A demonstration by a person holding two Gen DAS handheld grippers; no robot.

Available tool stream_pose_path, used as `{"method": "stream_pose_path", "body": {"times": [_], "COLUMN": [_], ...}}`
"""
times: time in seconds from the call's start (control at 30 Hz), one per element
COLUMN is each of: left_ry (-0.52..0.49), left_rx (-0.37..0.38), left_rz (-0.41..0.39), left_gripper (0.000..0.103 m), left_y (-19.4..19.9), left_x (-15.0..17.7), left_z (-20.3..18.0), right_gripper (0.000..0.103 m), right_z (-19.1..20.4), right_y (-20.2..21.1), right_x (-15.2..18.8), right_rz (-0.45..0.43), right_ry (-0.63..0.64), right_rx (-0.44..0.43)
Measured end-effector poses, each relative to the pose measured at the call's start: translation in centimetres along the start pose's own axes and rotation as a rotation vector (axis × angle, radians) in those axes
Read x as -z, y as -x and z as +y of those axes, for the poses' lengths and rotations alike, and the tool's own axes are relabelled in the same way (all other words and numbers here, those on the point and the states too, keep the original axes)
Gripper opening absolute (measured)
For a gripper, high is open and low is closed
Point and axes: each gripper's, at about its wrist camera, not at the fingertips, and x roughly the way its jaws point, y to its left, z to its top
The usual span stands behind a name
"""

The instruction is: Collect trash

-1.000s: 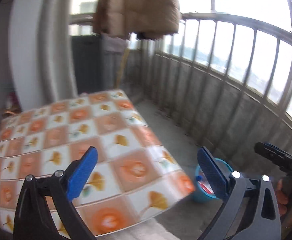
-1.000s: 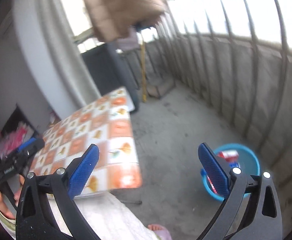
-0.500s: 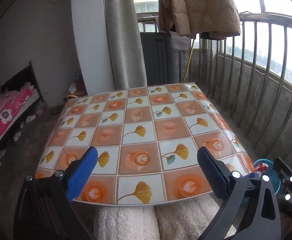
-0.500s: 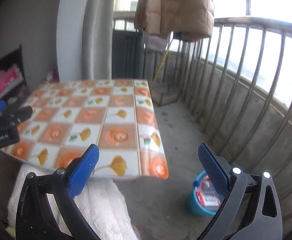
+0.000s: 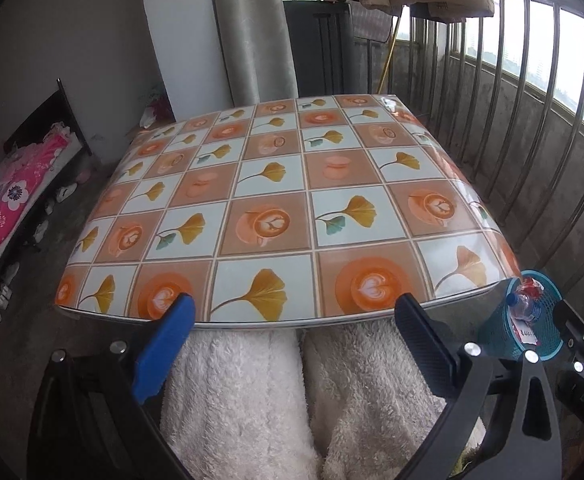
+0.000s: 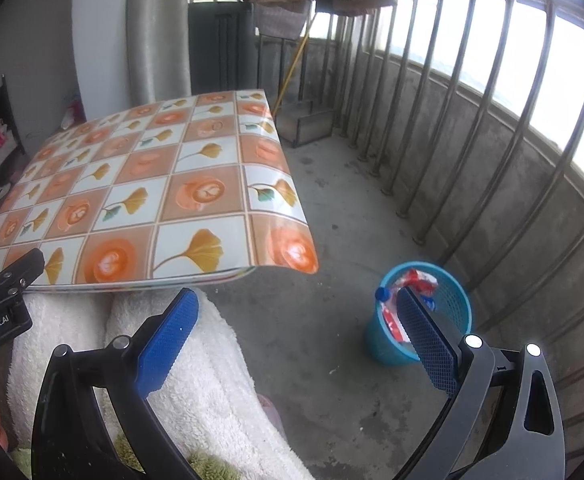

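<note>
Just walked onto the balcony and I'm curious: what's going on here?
A seated person holds a gripper in each hand at the near edge of a table with a patterned cover. The left gripper and right gripper are both open and hold nothing. No trash shows on the table. A blue bin on the floor at the person's right already holds a plastic bottle and red-and-white wrappers.

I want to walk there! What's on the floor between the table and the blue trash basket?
Nothing: bare concrete floor separates the table from the blue trash basket, seen in the right wrist view.
</note>
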Motion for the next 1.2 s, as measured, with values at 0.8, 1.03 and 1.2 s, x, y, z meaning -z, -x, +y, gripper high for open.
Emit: {"method": "stream_pose_path", "body": {"times": [0.8,1.03,1.2], "left_ry": [-0.032,-0.044,-0.045], "left_rx": [-0.027,-0.005,0.015], "left_rz": [0.034,0.049,0.062], "left_gripper": [0.098,0.097,0.097], "left_y": [-0.5,-0.7,-0.9], "left_x": [0.0,0.1,0.2], "left_z": [-0.9,-1.4,-1.5], "right_gripper": [0.095,0.095,0.095], "right_z": [-2.2,-2.6,-2.7], "right_y": [-0.7,-0.6,-0.7], "right_x": [1.0,1.1,1.1], "right_rz": [0.033,0.032,0.035], "right_ry": [-0.042,-0.049,-0.048], "right_rx": [0.057,0.061,0.061]}}
